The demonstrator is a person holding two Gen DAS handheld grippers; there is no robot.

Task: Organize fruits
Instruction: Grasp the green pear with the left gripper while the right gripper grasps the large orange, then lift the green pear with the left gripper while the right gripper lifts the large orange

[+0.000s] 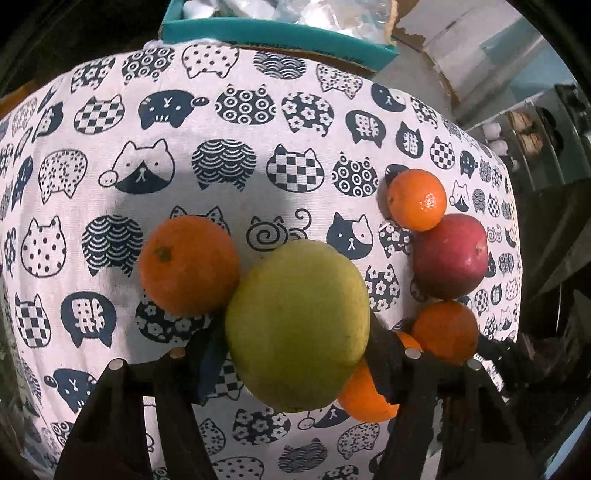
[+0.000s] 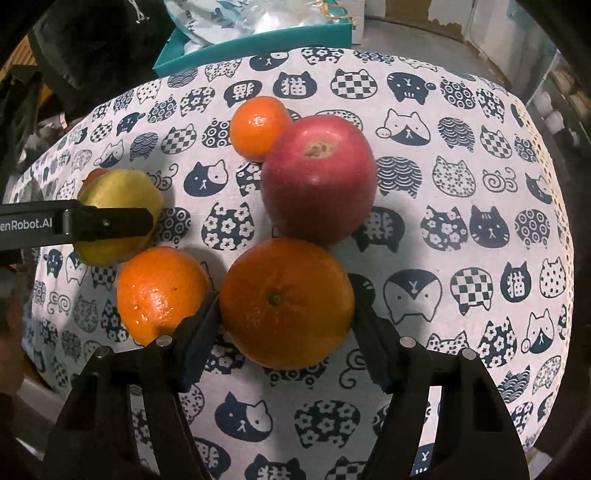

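My left gripper (image 1: 295, 350) is shut on a big yellow-green fruit (image 1: 297, 325), seen from the side in the right wrist view (image 2: 118, 199) under a left finger (image 2: 107, 222). My right gripper (image 2: 284, 325) is shut on a large orange (image 2: 284, 302), which shows in the left wrist view (image 1: 445, 330). A red apple (image 2: 319, 177) and a small mandarin (image 2: 258, 127) lie just beyond it; in the left wrist view the apple (image 1: 450, 256) and mandarin (image 1: 417, 199) are at right. Another orange (image 2: 160, 291) lies left of the right gripper, and one more (image 1: 190, 264) left of the green fruit.
A cat-print cloth (image 1: 240, 155) covers the table, also in the right wrist view (image 2: 461, 229). A teal box (image 1: 273, 33) with plastic wrapping stands beyond the far edge, seen too in the right wrist view (image 2: 207, 51). Cardboard boxes (image 1: 436, 33) stand at the back right.
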